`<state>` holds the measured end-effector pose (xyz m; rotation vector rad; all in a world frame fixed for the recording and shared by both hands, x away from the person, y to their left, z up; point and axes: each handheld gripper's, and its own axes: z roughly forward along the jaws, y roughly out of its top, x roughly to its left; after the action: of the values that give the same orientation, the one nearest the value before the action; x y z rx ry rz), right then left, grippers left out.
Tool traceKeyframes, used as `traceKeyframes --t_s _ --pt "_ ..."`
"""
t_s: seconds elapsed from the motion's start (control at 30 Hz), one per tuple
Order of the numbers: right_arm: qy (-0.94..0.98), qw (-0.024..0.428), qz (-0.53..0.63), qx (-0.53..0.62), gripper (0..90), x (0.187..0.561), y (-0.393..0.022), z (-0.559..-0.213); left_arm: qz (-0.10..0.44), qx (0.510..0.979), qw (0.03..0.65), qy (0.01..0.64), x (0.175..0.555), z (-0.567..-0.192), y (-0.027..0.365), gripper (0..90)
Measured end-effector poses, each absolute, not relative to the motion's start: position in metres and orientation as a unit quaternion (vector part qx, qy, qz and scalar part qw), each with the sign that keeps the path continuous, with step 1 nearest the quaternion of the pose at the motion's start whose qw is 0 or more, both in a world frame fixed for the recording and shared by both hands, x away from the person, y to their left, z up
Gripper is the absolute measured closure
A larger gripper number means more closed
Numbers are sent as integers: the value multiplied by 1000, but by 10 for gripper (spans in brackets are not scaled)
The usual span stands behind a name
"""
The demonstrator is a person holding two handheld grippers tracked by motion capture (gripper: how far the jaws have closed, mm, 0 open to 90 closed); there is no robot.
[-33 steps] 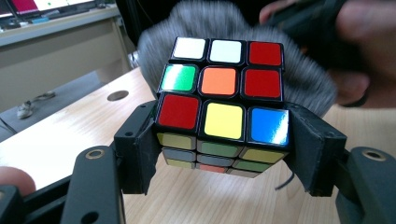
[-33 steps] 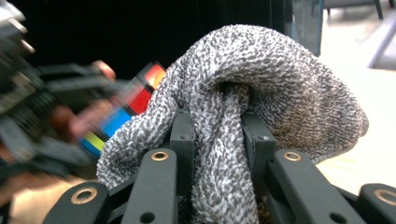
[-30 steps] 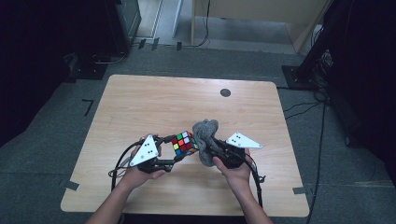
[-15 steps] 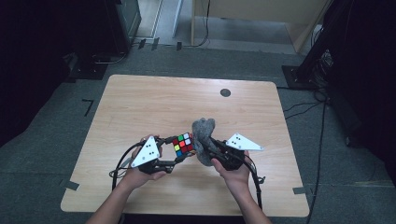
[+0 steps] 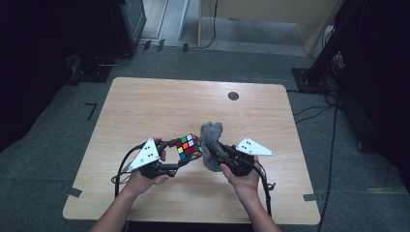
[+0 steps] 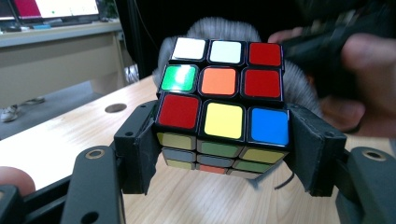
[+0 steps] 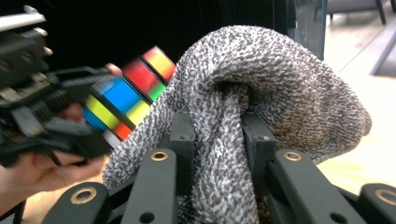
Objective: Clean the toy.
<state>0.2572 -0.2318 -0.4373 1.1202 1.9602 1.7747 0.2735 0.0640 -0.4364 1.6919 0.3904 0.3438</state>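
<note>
1. Grey carpet and dark equipment surround one pale wooden table (image 5: 145, 111), which has one small dark round spot (image 5: 233, 95) near its far edge.
2. Two hand-held grippers are over the near half of the table: the left gripper (image 5: 181, 155) in the person's left hand (image 5: 142, 180) and the right gripper (image 5: 212, 151) in the right hand (image 5: 241, 180).
3. One puzzle cube (image 6: 222, 109) sits between the left gripper's jaws, which are clamped on its two opposite sides. In the left gripper view its upper face shows nine coloured squares: white, white, red; green, orange, red; red, yellow, blue.
4. One grey knitted cloth (image 7: 261, 93) is pinched between the right gripper's jaws, which are nearly together on a bunched fold. The rest of the cloth bulges above and around the jaw tips.
5. In the high view the cube (image 5: 189, 147) is just ahead of the left gripper's tips, and the cloth (image 5: 211, 145) lies at the right gripper's tips. Cloth and cube are side by side between the two grippers; they look to be touching, though I cannot tell for sure.
6. In the right gripper view the cube (image 7: 126, 100) appears to the left of the cloth, blurred, with the left gripper (image 7: 51, 116) behind it.
7. Compared with the earlier frames, little differs: both grippers, the cube and the cloth sit in nearly the same spots, and both grips are unchanged.
</note>
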Motion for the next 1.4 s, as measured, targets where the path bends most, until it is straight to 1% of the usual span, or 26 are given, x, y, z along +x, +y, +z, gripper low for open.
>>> traceKeyframes --t_s 0.07,0.17,0.27,0.37,0.43,0.53,0.7,0.77,1.03,1.07,1.17,1.3,1.4 --pt "679 129 600 403 715 260 -233 -444 137 719 657 182 276 -432 70 341" --pt "674 100 612 401 715 260 -229 -450 121 694 682 199 278 -430 76 340" --pt "679 77 631 367 715 256 -216 -450 110 694 682 202 279 -433 73 341" --pt "697 69 620 354 715 253 -203 -454 102 691 687 202 278 -433 71 340" --pt "706 55 615 347 715 253 -199 -459 102 687 690 205 279 -432 73 340" --pt "715 60 610 335 714 253 -198 -459 103 684 691 210 280 -432 77 340" --pt "673 86 648 345 712 256 -223 -443 97 687 689 209 281 -433 76 340" --pt "670 81 653 344 712 256 -225 -443 94 691 686 206 281 -434 73 341" --pt "721 48 620 307 711 254 -203 -457 94 689 688 210 283 -434 75 340" --pt "734 50 608 299 710 254 -200 -458 94 689 687 212 283 -434 76 340" --pt "746 82 592 293 710 253 -197 -457 96 688 686 214 283 -434 77 340" --pt "707 119 621 317 711 254 -215 -447 100 688 686 214 283 -434 79 340" --pt "697 151 628 311 709 251 -219 -442 107 697 678 208 282 -435 76 340"
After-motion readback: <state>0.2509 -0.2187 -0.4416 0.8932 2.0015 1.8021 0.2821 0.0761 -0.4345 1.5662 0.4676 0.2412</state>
